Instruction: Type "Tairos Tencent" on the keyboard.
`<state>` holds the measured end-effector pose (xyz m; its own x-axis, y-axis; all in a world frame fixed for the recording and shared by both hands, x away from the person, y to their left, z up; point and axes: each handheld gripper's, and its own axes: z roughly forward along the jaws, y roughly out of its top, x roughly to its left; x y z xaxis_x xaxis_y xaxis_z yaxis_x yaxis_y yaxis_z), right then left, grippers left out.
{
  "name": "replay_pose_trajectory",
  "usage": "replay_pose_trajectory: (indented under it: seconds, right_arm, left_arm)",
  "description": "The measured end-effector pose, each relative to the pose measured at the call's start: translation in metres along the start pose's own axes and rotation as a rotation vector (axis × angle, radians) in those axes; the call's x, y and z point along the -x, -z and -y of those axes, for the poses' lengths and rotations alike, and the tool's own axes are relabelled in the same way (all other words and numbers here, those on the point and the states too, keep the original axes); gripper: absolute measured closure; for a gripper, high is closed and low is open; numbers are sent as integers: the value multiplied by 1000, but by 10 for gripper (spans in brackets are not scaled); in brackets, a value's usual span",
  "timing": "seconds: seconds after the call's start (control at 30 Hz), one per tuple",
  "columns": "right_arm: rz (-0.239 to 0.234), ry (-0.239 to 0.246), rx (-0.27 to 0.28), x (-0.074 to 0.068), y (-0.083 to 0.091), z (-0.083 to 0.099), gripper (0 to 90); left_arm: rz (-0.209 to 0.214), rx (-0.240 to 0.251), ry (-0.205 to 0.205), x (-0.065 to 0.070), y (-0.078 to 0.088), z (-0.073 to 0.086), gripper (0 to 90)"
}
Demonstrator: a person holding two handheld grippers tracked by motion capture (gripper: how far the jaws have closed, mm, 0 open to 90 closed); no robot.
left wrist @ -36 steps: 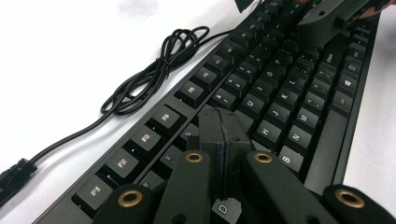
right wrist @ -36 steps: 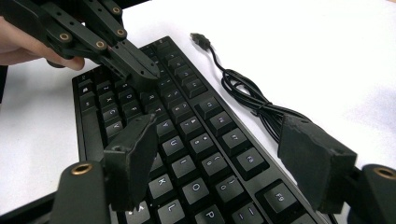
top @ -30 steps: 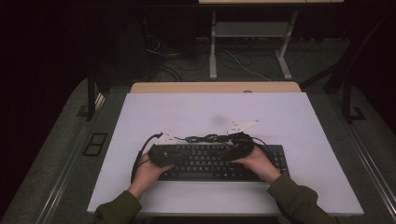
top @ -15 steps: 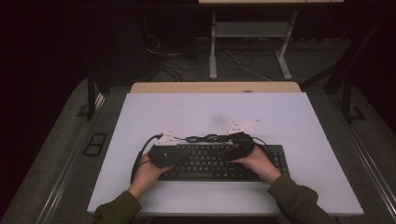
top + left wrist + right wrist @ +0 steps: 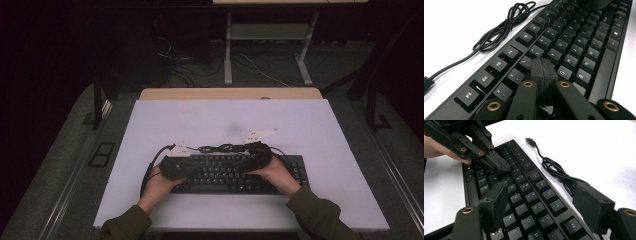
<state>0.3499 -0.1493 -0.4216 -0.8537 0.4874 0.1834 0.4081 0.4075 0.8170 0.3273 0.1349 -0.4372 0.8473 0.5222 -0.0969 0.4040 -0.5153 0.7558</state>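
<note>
The keyboard is lying along the near edge of the table, its cable bundled just behind it. The left gripper is pressing down among the keys with jaws together (a single blunt tip suits typing). The right gripper is hovering over the keys, jaws apart and holding nothing.
</note>
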Motion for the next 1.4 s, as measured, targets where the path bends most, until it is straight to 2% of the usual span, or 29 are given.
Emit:
replay_pose_trajectory:
  seconds: [0.43, 0.57, 0.87, 1.17, 1.4]
  right_arm:
    - [0, 1, 1, 0, 0, 0, 278]
    - [1, 1, 2, 1, 0, 0, 278]
    - [2, 0, 4, 1, 1, 0, 278]
    - [0, -2, 5, 0, 2, 1, 281]
    - [2, -2, 7, -1, 4, 1, 297]
  left_arm:
    - [-1, 32, 1, -1, 6, -3, 892]
    - [0, 52, 8, -1, 10, -3, 838]
    - [-7, 68, 20, -2, 17, 0, 642]
    - [-29, 94, 33, -2, 26, 6, 378]
    - [-44, 104, 36, -1, 26, 8, 180]
